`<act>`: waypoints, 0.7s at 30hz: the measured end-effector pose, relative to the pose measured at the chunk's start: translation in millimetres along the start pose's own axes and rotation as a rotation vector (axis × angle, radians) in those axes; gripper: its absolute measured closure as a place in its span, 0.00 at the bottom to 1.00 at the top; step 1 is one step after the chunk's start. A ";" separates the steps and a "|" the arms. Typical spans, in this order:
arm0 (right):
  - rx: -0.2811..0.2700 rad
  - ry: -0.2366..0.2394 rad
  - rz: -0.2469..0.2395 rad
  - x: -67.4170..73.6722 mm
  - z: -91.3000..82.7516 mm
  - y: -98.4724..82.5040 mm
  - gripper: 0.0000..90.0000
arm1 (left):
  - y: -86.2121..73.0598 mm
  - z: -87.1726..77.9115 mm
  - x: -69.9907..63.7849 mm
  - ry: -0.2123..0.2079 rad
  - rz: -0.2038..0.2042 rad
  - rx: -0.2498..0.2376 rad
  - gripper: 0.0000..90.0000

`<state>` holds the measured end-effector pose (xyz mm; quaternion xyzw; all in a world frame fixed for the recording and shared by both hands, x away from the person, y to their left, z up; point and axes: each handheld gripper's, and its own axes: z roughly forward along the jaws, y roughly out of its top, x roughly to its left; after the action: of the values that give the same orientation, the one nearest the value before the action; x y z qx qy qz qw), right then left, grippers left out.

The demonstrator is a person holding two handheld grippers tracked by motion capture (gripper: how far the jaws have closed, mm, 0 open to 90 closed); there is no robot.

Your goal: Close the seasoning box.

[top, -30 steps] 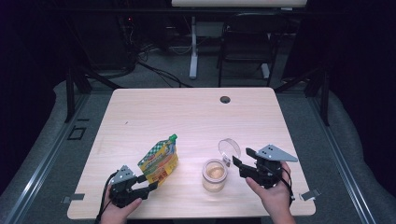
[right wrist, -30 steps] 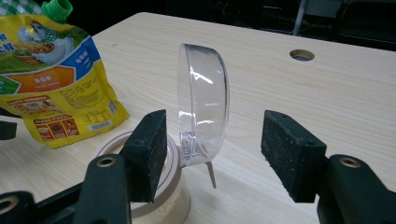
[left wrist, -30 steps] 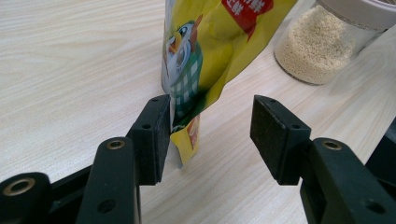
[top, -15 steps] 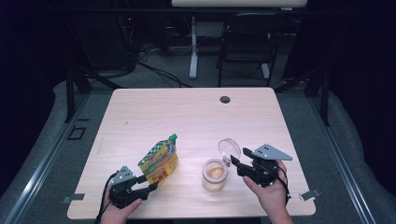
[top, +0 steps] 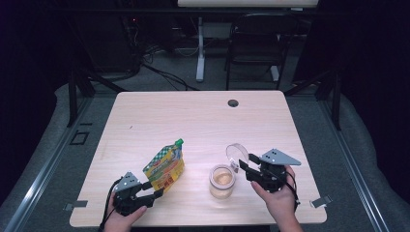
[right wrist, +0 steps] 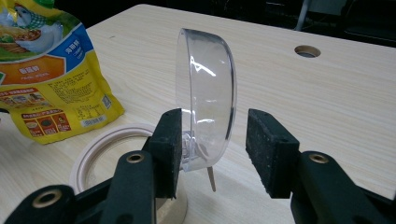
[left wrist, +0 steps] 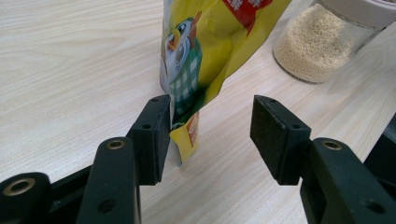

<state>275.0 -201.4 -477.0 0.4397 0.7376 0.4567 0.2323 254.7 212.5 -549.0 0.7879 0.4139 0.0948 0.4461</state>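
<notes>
We see the clear lid (right wrist: pixel 205 98) standing on edge above the jar (top: pixel 223 181), between our right gripper (right wrist: pixel 212 140)'s jaws, which have just been closing, not yet clamped; left gripper (left wrist: pixel 208 135) open around the pouch (left wrist: pixel 205 51)'s corner.

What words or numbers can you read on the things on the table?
Yellow pouch: there is printing on a blue patch, an orange band and small boxes lower down, all too blurred to read. It also bears a cartoon bird picture.
Jar: no label or words.
Clear lid: no words.
Table: no writing or signs.
</notes>
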 end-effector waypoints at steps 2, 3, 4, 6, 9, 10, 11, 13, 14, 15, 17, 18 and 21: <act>-0.004 0.000 0.000 0.1 -0.6 0.3 0.64 | -0.1 0.2 -0.1 0.001 0.000 0.000 0.53; -0.004 -0.001 -0.002 0.0 -1.2 0.6 0.65 | -0.1 0.2 -0.1 0.002 0.000 0.000 0.53; -0.007 0.002 0.000 0.2 -1.2 0.6 0.65 | 0.1 0.1 -0.2 0.002 0.001 0.003 0.53; -0.011 0.004 -0.002 0.3 -2.2 1.1 0.67 | 0.1 0.0 -0.1 0.002 0.002 0.004 0.53; -0.005 0.003 -0.010 0.1 -4.1 2.1 0.69 | 0.2 -0.1 -0.1 0.001 0.001 0.003 0.53; -0.010 0.005 -0.008 0.2 -4.5 2.4 0.69 | 0.2 -0.1 0.0 0.001 0.001 0.003 0.53; -0.011 0.006 -0.008 0.1 -5.3 2.8 0.69 | 0.1 0.1 0.0 0.000 0.001 0.002 0.53; -0.013 0.006 -0.010 0.4 -6.4 3.6 0.70 | 0.2 0.0 0.0 0.001 0.002 0.003 0.53; -0.021 0.009 -0.006 1.0 -6.3 3.8 0.70 | 0.2 0.0 0.0 0.001 0.003 0.004 0.53; -0.020 0.011 -0.010 1.0 -6.7 4.1 0.71 | 0.2 0.0 -0.1 0.001 0.003 0.004 0.53; -0.014 0.013 -0.012 1.6 -7.4 4.7 0.73 | 0.2 0.0 -0.1 0.002 0.002 0.003 0.53; -0.017 0.012 -0.014 1.9 -7.5 4.9 0.74 | 0.1 0.1 0.0 0.001 0.002 0.001 0.53; -0.015 0.011 -0.019 2.7 -8.6 5.8 0.76 | 0.2 0.1 0.0 0.001 0.003 0.003 0.53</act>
<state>269.7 -202.0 -467.6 0.4282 0.7397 0.4624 0.2358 254.9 212.4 -548.9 0.7890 0.4131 0.0950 0.4447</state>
